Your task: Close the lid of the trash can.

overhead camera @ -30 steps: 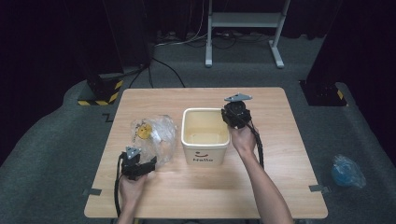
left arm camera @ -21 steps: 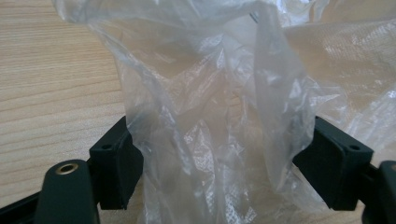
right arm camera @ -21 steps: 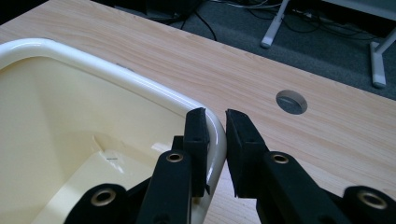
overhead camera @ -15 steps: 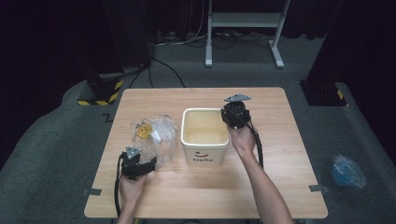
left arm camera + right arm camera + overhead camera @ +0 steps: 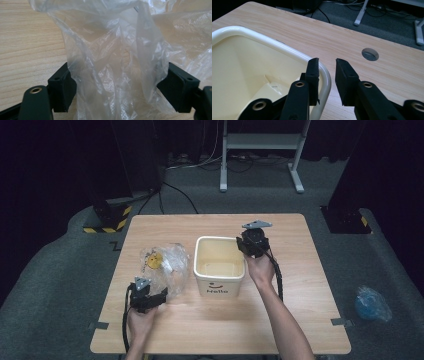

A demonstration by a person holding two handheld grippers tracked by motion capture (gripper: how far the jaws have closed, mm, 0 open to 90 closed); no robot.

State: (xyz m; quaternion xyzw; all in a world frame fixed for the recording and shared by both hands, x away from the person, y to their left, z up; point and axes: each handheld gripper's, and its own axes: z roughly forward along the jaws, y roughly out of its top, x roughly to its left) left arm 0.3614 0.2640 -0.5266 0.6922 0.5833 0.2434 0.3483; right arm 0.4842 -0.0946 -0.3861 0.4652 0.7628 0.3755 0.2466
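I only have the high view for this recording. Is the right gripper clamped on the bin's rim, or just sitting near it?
Observer: Not clamped. The right gripper view shows the right gripper straddling the rim of the cream bin, with one jaw inside and one outside. Its jaws have just been opening, and there is a gap between the rim and the outer pad.
Operator: And the left one, down by the bag?
Observer: The left gripper view shows the left gripper with the clear plastic bag bunched between its wide-set jaws. The film lies against both pads, but I cannot tell whether they are squeezing it.
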